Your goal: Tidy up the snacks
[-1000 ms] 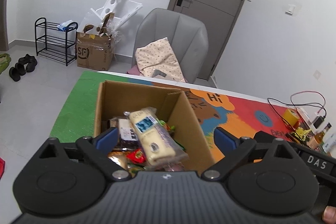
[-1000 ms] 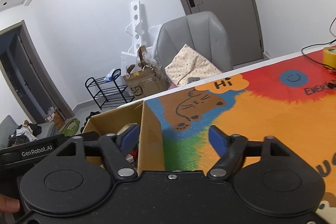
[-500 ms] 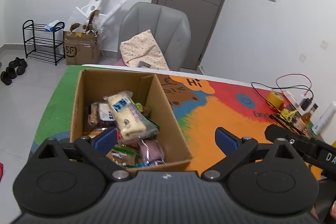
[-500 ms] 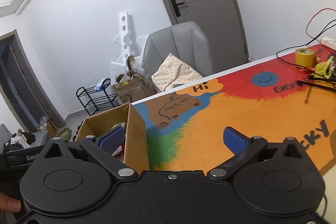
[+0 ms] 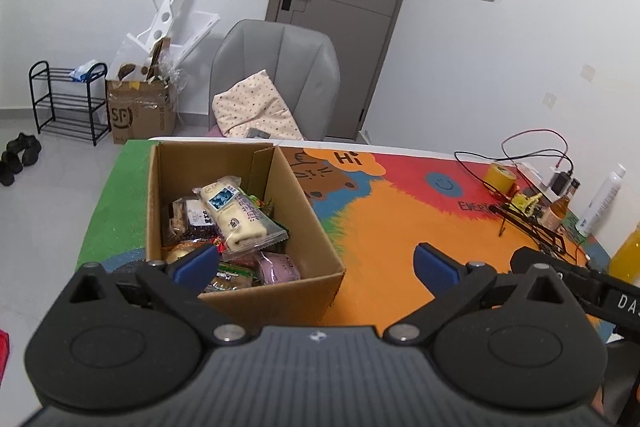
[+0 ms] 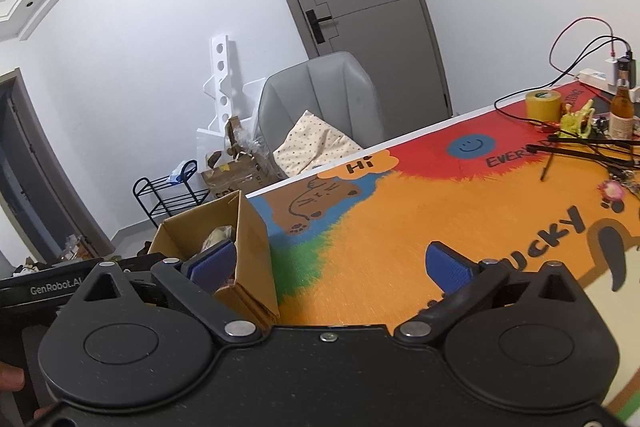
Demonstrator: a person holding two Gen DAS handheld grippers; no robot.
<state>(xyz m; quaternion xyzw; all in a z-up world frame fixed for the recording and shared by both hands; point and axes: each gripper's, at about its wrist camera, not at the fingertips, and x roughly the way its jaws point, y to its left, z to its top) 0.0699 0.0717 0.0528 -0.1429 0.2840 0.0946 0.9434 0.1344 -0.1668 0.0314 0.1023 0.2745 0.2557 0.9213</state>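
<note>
An open cardboard box (image 5: 320,251) stands at the left end of the colourful table mat (image 5: 392,227). Several wrapped snacks fill it, with a long pale cake packet (image 5: 236,213) on top and a purple packet (image 5: 278,267) near the front. My left gripper (image 5: 316,263) hovers open above the box's front right corner, nothing between its blue pads. In the right wrist view the box (image 6: 244,231) sits at the left, and my right gripper (image 6: 328,265) is wide open and empty over the mat (image 6: 400,227) beside the box.
At the table's right end lie a yellow tape roll (image 5: 500,177), tangled cables (image 5: 532,155), a small brown bottle (image 6: 622,107), a white spray can (image 5: 600,203) and a black folding stand (image 6: 580,147). A grey chair (image 5: 276,75) with a dotted cushion stands behind the table.
Both grippers have pulled back from the box, so more of the box and mat shows. The right gripper's jaws have spread wider. The snacks in the box lie as before.
</note>
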